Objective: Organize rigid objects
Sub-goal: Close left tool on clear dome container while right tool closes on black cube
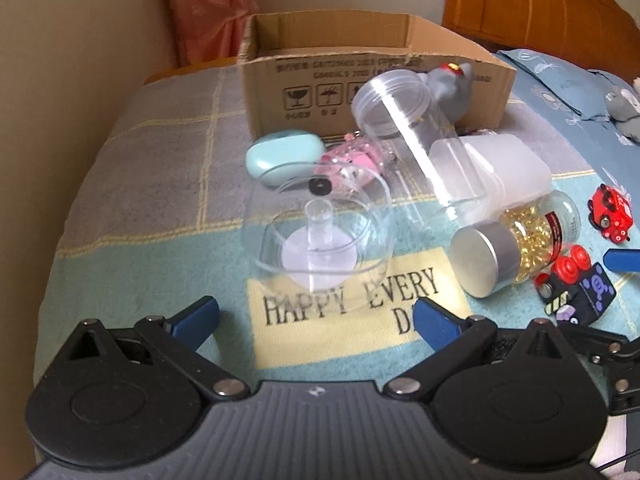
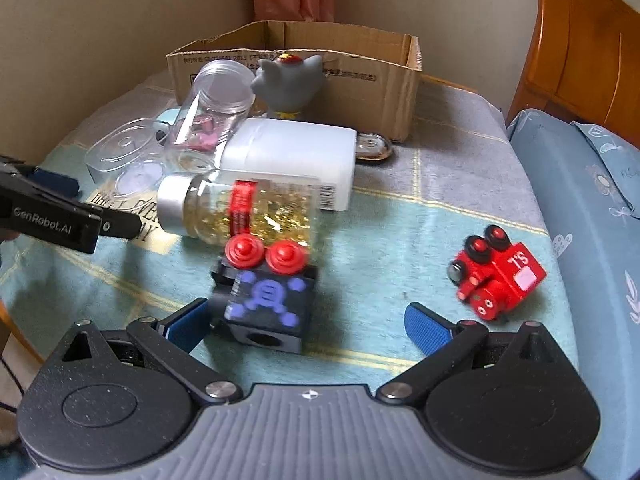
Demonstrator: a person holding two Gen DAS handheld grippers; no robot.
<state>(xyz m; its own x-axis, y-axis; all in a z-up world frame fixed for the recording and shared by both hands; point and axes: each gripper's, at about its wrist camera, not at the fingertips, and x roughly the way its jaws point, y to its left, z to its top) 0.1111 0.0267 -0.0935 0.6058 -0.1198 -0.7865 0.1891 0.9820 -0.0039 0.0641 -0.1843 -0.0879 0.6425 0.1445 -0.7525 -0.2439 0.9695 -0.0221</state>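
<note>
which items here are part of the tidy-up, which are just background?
Job:
- open cardboard box
- clear plastic jar
- capsule bottle with silver cap
- black toy block with red wheels
- red toy train

Background:
- blue pillow
- wooden headboard
- pink curtain

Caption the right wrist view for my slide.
Open right tool nears black toy block beside red toy train on checked cloth.
</note>
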